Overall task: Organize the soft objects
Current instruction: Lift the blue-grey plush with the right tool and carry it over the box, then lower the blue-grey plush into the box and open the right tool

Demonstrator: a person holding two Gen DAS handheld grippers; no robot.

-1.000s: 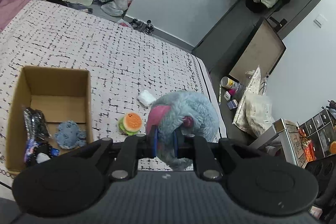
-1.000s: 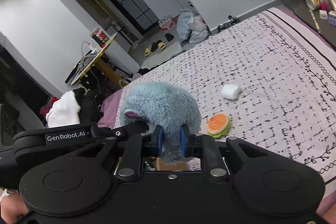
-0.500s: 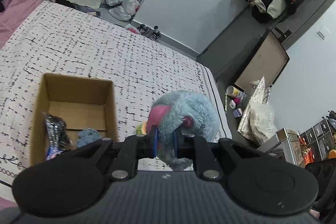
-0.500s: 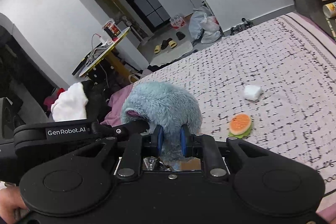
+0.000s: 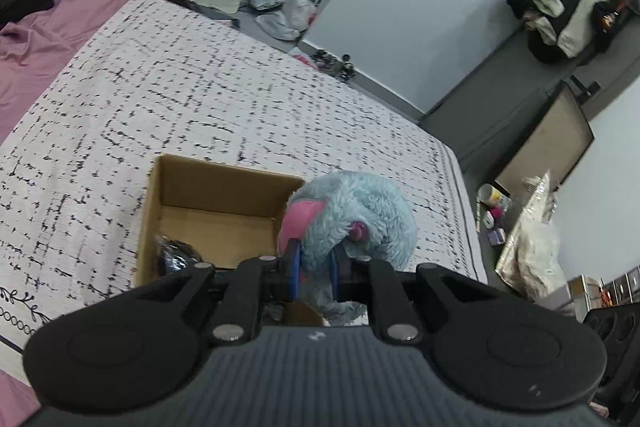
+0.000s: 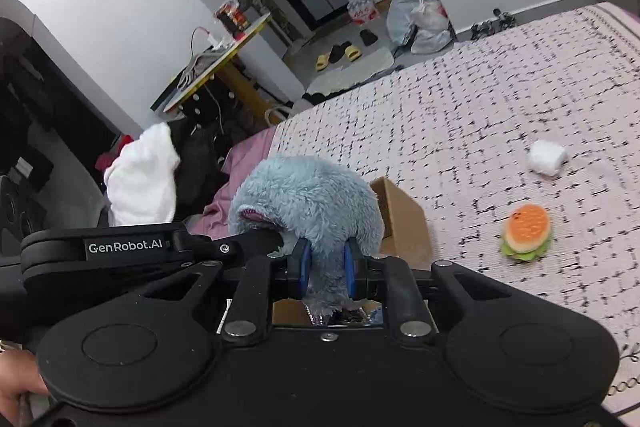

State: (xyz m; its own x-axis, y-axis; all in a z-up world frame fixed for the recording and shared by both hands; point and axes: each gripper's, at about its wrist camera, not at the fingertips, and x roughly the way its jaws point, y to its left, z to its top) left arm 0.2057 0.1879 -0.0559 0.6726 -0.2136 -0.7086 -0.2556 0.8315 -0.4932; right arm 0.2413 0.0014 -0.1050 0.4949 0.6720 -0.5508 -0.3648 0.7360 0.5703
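Blue-grey fur: plush toy pinched by both the left claw and right claw | place: toy ahead of both claws, over the cardboard box | step: carrying to box | next: lower inside, then release; burger toy waits on the bed.

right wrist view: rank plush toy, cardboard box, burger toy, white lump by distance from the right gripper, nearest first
1. Plush toy: clamped between the fingers of the right gripper.
2. Cardboard box: just behind the plush, its corner showing to the right.
3. Burger toy: on the bedspread, off to the right.
4. White lump: on the bedspread, beyond the burger toy.
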